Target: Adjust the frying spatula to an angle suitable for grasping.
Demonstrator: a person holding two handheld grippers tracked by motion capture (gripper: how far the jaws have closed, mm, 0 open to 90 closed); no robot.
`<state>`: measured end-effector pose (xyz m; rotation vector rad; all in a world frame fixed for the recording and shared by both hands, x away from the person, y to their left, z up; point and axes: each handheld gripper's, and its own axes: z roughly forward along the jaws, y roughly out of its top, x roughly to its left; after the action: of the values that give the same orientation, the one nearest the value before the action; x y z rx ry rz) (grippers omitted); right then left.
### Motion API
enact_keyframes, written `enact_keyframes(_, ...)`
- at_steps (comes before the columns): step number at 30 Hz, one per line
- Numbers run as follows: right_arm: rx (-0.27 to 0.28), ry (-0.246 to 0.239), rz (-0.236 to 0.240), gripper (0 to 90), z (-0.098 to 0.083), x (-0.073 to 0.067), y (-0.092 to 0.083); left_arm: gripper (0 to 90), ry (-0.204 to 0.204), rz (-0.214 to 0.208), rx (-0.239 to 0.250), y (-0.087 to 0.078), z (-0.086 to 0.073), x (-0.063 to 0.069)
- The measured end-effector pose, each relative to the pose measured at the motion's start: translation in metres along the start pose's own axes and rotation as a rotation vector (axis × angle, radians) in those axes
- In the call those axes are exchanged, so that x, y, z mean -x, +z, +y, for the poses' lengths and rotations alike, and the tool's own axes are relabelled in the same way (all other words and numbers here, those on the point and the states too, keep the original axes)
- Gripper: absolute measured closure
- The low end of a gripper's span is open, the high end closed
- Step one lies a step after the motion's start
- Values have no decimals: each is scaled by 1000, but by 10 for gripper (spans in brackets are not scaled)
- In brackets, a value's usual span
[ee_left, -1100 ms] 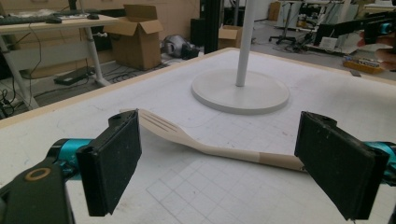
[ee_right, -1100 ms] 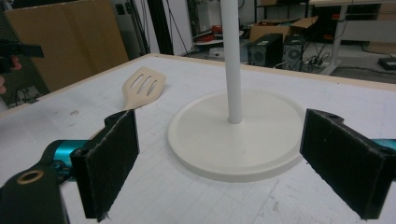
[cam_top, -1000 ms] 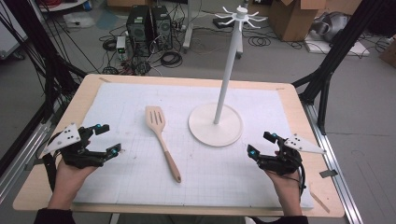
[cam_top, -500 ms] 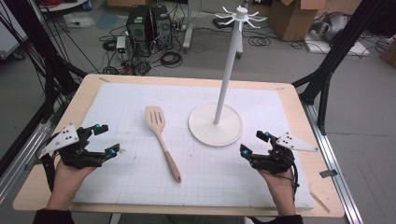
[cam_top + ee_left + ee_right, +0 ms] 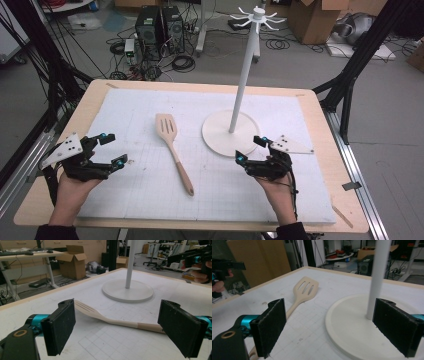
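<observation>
A wooden slotted spatula (image 5: 173,148) lies flat on the white mat, blade toward the far side, handle toward me. To its right stands a white rack (image 5: 242,85) with a round base (image 5: 222,132) and hooks at the top. My left gripper (image 5: 112,148) is open at the mat's left, apart from the spatula (image 5: 117,321), which lies ahead between its jaws in the left gripper view. My right gripper (image 5: 251,148) is open near the front edge of the base (image 5: 352,327), holding nothing; the spatula (image 5: 303,293) lies ahead to its left.
The white gridded mat (image 5: 145,105) covers a wooden table (image 5: 90,97). Beyond the table are computer towers (image 5: 157,25), cables and cardboard boxes (image 5: 315,20) on the floor. Black frame struts (image 5: 350,65) rise at both sides.
My right gripper has moved left and slightly forward toward the rack's base. The left gripper has barely shifted. The spatula and rack have stayed put.
</observation>
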<state>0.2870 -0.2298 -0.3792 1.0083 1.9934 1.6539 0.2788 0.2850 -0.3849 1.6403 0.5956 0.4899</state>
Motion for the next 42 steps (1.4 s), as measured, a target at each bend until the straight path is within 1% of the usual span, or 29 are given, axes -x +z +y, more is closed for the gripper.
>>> enact_keyframes(3, -22, -21, 19, 106, 2, -12, 22, 151, 4, -10, 1, 0, 0, -1)
enact_keyframes(4, -22, -21, 19, 106, 2, -12, 22, 151, 4, -10, 1, 0, 0, -1)
enact_keyframes(5, -32, -26, 28, 106, 3, -20, 33, 151, 3, -10, 1, -1, 0, 0)
enact_keyframes(6, -32, -26, 28, 106, 3, -20, 33, 152, 3, -10, 1, -1, 0, 0)
enact_keyframes(7, -45, -35, 38, 106, 3, -27, 44, 151, 3, -11, 2, -2, -1, -1)
enact_keyframes(8, -45, -35, 38, 106, 3, -27, 44, 151, 3, -11, 2, -2, -1, -1)
enact_keyframes(9, -55, -41, 54, 107, 3, -34, 54, 151, 2, -8, 2, -3, 0, -1)
enact_keyframes(10, -55, -41, 54, 107, 3, -34, 54, 151, 2, -8, 2, -3, 0, -1)
enact_keyframes(11, -61, -47, 52, 106, 3, -40, 64, 152, 0, -8, 0, -4, -1, 0)
enact_keyframes(12, -61, -47, 52, 106, 3, -40, 64, 152, 0, -8, 0, -4, -1, 0)
enact_keyframes(13, -65, -43, 61, 106, 3, -44, 73, 151, 2, -7, -2, -5, -2, 0)
enact_keyframes(14, -65, -43, 61, 106, 3, -44, 73, 152, 2, -7, -2, -5, -2, 0)
enact_keyframes(15, -72, -41, 58, 107, 2, -48, 82, 152, 0, -5, 0, -6, -2, 0)
enact_keyframes(16, -72, -41, 58, 107, 2, -48, 82, 152, 0, -5, 0, -6, -2, 0)
enact_keyframes(18, -84, -26, 64, 107, 0, -53, 93, 152, 5, -1, -5, -8, -2, 1)
enact_keyframes(20, -92, -26, 63, 108, 0, -54, 97, 152, 5, 0, -2, -9, -1, 1)
enact_keyframes(21, -114, -23, 71, 109, -3, -57, 105, 152, 4, -1, 2, -9, -1, 1)
enact_keyframes(22, -114, -23, 71, 109, -3, -57, 105, 152, 4, -1, 2, -9, -1, 1)
enact_keyframes(23, -136, -27, 74, 109, -5, -59, 113, 152, 6, -1, 0, -9, -1, 1)
enact_keyframes(24, -136, -27, 74, 109, -5, -59, 113, 152, 6, -1, 0, -9, -1, 1)
enact_keyframes(25, -157, -28, 70, 109, -8, -62, 120, 152, 1, -1, -2, -8, -2, 1)
enact_keyframes(28, -173, -30, 70, 121, -10, -66, 127, 152, 0, -3, -6, -7, -3, 1)
enact_keyframes(29, -187, -24, 86, 150, -12, -69, 134, 152, 1, -6, -7, -7, -3, 1)
enact_keyframes(30, -187, -24, 86, 150, -12, -69, 134, 152, 1, -6, -7, -7, -3, 1)
enact_keyframes(33, -215, -25, 82, 157, -15, -76, 146, 152, 3, -7, -7, -7, -3, 1)
enact_keyframes(38, -232, -33, 69, 188, -18, -81, 156, 152, 1, -6, -7, -7, -4, 1)
enact_keyframes(39, -244, -36, 70, 222, -20, -83, 160, 152, 1, -10, -9, -6, -4, 1)
enact_keyframes(40, -244, -36, 70, 222, -20, -83, 160, 152, 1, -10, -9, -6, -4, 1)
enact_keyframes(42, -262, -45, 71, 259, -22, -88, 166, 152, 1, -10, -9, -6, -5, 1)
